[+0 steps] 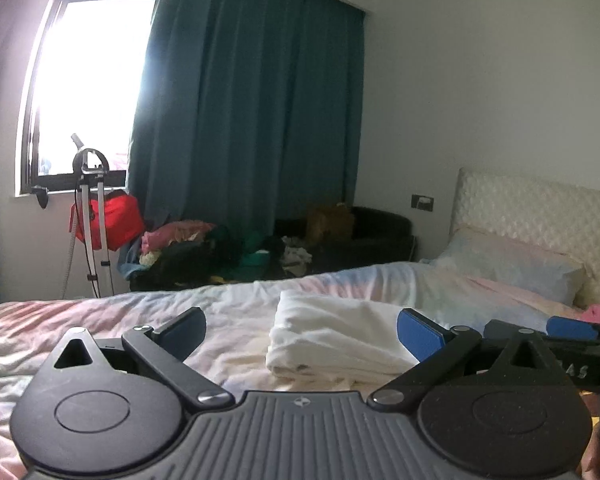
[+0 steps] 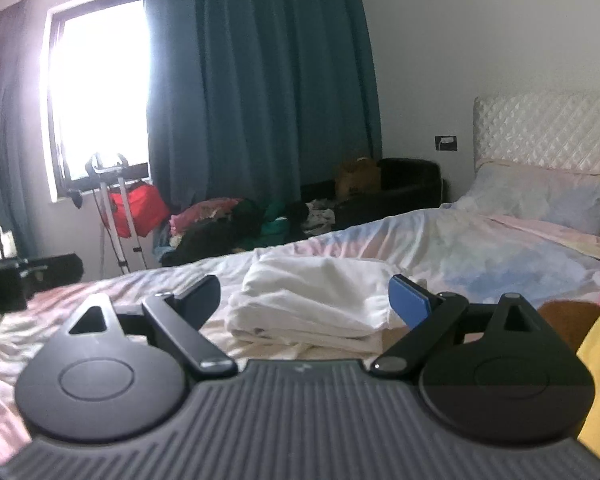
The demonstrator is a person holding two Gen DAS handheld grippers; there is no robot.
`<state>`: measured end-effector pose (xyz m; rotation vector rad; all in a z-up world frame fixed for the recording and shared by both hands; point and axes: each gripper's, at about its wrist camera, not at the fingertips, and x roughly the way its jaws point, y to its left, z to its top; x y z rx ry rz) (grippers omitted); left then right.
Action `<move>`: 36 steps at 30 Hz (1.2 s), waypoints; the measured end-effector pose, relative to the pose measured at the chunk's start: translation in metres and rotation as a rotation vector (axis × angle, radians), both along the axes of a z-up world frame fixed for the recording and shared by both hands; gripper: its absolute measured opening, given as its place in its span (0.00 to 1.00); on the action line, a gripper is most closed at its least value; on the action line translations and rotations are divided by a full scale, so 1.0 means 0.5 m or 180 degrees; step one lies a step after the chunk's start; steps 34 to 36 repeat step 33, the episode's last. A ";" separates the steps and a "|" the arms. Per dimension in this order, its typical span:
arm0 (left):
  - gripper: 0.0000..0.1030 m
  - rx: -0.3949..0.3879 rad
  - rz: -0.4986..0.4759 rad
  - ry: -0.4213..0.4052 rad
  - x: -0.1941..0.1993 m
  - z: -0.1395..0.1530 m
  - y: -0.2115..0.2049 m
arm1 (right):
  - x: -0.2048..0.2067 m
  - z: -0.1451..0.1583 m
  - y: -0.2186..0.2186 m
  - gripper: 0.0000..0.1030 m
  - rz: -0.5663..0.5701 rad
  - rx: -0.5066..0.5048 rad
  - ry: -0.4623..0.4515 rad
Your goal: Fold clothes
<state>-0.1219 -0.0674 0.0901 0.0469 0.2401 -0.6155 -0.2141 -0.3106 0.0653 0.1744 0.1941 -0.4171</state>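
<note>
White folded cotton garment (image 1: 332, 336) lies dead ahead, lengthwise across; left gripper (image 1: 300, 332) and right gripper (image 2: 304, 300) both spread, empty.

A home bedroom: a bed (image 1: 100, 320) with pastel sheets, pillow (image 1: 512, 268) and quilted headboard (image 1: 540, 208), teal curtains (image 1: 252, 100) beside a window (image 1: 88, 80), clothes heaped (image 1: 188, 244) on the floor.

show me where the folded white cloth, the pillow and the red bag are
folded white cloth (image 1: 332, 336): left wrist view, middle of its top layer
pillow (image 2: 540, 192): right wrist view, middle of its front face
red bag (image 1: 114, 220): left wrist view, middle of its front side
</note>
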 end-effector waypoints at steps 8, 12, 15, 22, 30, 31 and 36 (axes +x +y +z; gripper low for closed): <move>0.98 0.0108 0.0006 -0.0053 0.006 -0.056 0.009 | 0.018 -0.067 0.026 0.90 -0.0128 -0.0144 0.0141; 0.97 0.0176 0.0072 0.0021 0.015 -0.090 0.011 | 0.018 -0.080 0.022 0.90 -0.0174 -0.0161 0.0146; 0.97 0.0214 0.0064 0.0086 0.022 -0.107 0.011 | 0.017 -0.086 0.024 0.90 -0.0213 -0.0163 0.0110; 0.97 0.0212 0.0130 0.0076 0.023 -0.111 0.013 | 0.019 -0.093 0.028 0.90 -0.0226 -0.0187 0.0150; 0.98 0.0227 0.0112 0.0076 0.017 -0.107 0.007 | 0.024 -0.097 0.027 0.90 -0.0239 -0.0117 0.0233; 0.98 0.0231 0.0110 0.0070 0.018 -0.107 0.007 | 0.024 -0.096 0.028 0.90 -0.0232 -0.0123 0.0231; 1.00 0.0234 0.0120 0.0048 0.016 -0.106 0.008 | 0.026 -0.096 0.030 0.90 -0.0237 -0.0128 0.0244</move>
